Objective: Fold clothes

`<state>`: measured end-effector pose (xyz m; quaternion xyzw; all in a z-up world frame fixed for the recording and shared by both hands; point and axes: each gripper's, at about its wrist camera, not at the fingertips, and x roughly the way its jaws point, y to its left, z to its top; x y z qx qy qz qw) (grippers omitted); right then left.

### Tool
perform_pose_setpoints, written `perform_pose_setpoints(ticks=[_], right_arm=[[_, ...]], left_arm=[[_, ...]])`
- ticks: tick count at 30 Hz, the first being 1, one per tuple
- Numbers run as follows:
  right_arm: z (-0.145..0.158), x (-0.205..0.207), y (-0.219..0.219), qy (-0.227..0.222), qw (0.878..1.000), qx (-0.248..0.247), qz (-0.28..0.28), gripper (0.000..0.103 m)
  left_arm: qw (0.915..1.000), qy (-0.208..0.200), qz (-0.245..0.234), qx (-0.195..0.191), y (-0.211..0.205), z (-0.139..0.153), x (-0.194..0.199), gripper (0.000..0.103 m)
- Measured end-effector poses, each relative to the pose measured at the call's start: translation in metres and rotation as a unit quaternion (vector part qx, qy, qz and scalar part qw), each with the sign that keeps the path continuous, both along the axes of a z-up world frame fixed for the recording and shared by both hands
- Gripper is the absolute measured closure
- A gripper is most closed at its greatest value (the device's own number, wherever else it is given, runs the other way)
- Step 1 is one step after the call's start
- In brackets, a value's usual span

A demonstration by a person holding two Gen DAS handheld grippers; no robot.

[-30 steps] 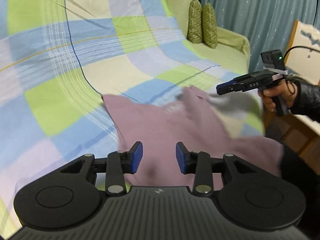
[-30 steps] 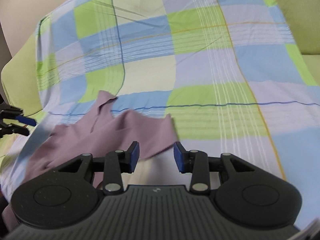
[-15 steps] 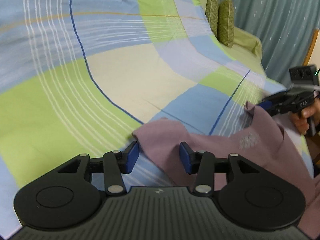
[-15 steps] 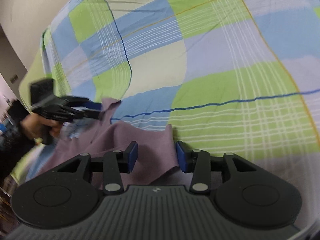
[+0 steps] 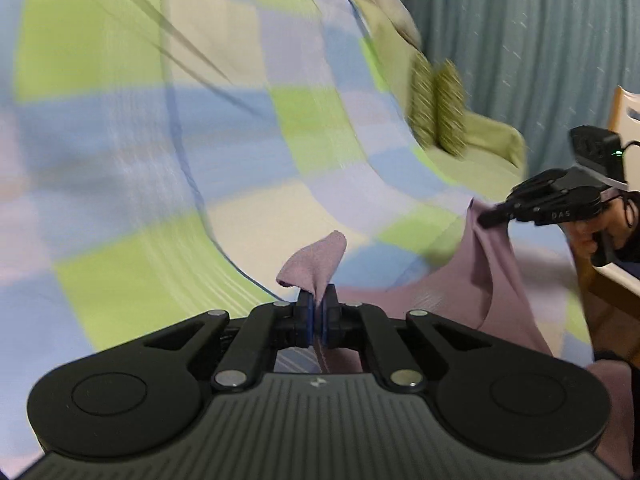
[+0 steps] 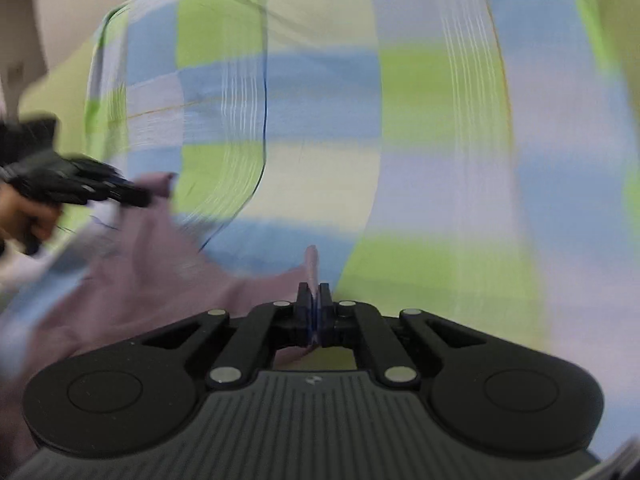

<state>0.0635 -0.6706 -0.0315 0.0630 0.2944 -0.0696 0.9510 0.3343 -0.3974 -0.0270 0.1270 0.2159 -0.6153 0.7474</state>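
The mauve garment (image 5: 460, 292), light, limp cloth likely to sag and slip unless pinched at corners, lies low and right of centre on the checked bedspread (image 5: 120, 160), with the left gripper (image 5: 316, 312) and right gripper (image 6: 313, 312) each clamped on an edge.

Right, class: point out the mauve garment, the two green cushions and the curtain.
mauve garment (image 5: 472, 280), left wrist view, on its lifted middle.
green cushions (image 5: 438, 106), left wrist view, where they meet.
curtain (image 5: 520, 40), left wrist view, on its folds.
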Motion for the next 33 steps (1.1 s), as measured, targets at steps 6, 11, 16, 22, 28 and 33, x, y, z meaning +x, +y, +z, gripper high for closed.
perform_pose_setpoints(ticks=[6,11,16,22,28,33], right_arm=[[0.037,0.077,-0.006,-0.04,0.984,-0.172,-0.001,0.102],[0.001,0.143,-0.024,-0.008,0.986,-0.167,0.013,0.102],[-0.056,0.161,-0.018,0.047,0.986,-0.159,0.029,0.082],[-0.041,0.107,-0.021,0.024,0.997,-0.078,-0.011,0.077],[-0.024,-0.012,0.015,0.012,0.998,0.047,-0.034,0.075],[-0.02,-0.104,0.066,0.023,0.996,0.084,-0.036,0.075]], left_arm=[[0.9952,-0.048,0.086,0.007,-0.018,0.01,0.023,0.102],[0.9895,-0.037,0.121,0.069,-0.049,-0.038,0.045,0.093],[0.9821,-0.037,0.141,0.12,-0.05,-0.07,0.054,0.067],[0.9829,-0.021,0.152,0.101,0.008,-0.052,0.031,0.057],[0.9882,0.031,0.117,0.093,0.075,-0.046,-0.043,0.057],[0.9866,0.082,0.097,0.102,0.124,-0.047,-0.116,0.057]])
